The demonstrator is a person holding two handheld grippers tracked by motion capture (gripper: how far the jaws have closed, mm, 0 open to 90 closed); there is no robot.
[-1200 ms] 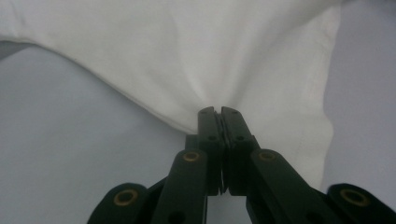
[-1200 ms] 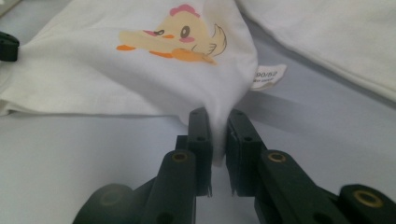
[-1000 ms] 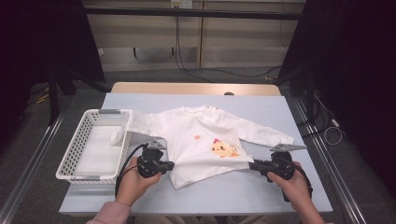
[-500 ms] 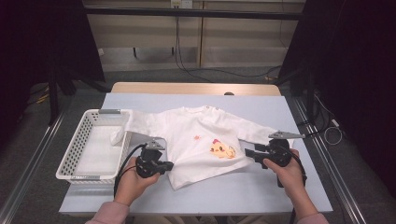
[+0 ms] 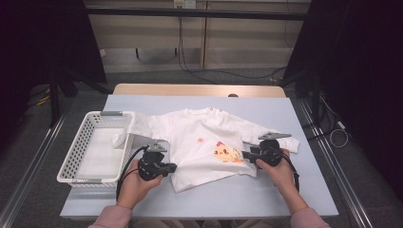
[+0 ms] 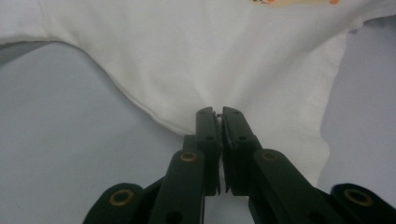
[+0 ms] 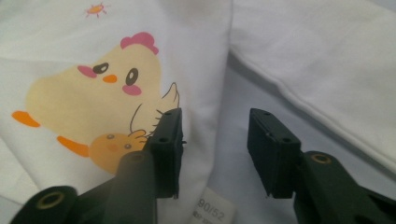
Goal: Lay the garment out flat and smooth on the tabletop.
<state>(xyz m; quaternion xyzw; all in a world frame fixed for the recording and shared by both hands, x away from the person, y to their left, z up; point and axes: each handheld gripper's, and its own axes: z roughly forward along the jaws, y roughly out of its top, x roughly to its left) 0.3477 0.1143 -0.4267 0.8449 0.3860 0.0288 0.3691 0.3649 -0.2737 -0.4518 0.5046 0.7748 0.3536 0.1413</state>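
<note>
A white long-sleeved child's shirt [image 5: 199, 135] with a yellow chick print [image 5: 227, 153] lies spread on the pale blue table. My left gripper [image 5: 173, 166] is at its lower left hem. In the left gripper view that gripper [image 6: 219, 114] is shut on a pinch of the shirt [image 6: 210, 60], which puckers at the tips. My right gripper [image 5: 244, 155] sits at the shirt's right side edge, beside the chick. In the right gripper view its jaws [image 7: 215, 123] have just been closing and stand apart over the shirt's side edge [image 7: 205, 60], not pressing it. A size label [image 7: 212, 207] lies between them.
A white plastic basket [image 5: 71, 156] stands at the table's left, with the shirt's left sleeve draped over its near wall. The right sleeve [image 5: 280, 140] runs toward the table's right edge. Bare table [image 5: 228, 197] lies in front of the shirt.
My right gripper has moved away from the person and leftward, from the front right of the table to the shirt's side by the chick. The left gripper has stayed put.
</note>
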